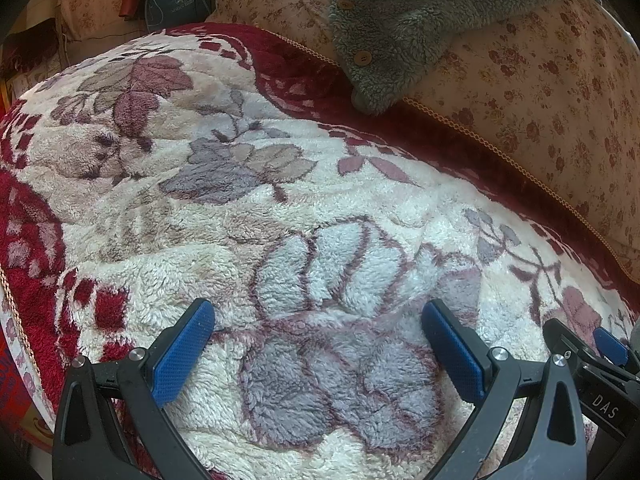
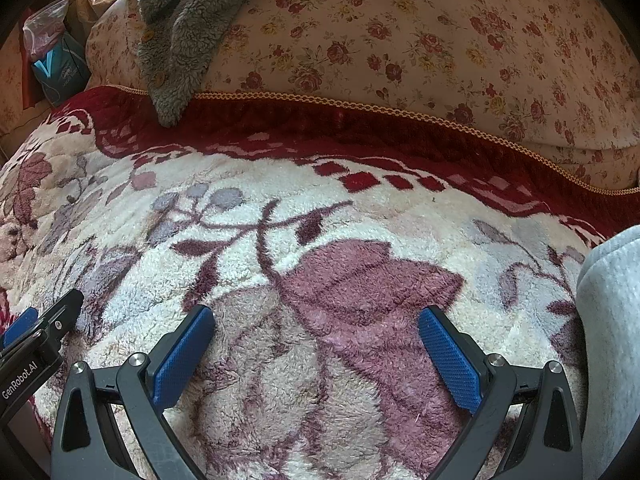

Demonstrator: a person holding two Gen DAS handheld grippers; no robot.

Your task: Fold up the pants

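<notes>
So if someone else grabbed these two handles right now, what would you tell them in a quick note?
Left gripper: open, empty, over the floral blanket.
Right gripper: open, empty, over the same blanket, close beside the left one.
Pants: likely the light grey fabric at the right edge of the right wrist view; too little shows to be sure. It looks unhandled.
Also there: a grey fleece garment with buttons lying on the flowered bedding behind, its tip drooping onto the blanket.
Done: no fold visible.
Left: spread the pants flat and do the whole fold.

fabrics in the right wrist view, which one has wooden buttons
The grey-green fleece garment draped over the floral cushion has them. The plush leaf-patterned blanket and the light grey cloth at right show no buttons.
</notes>
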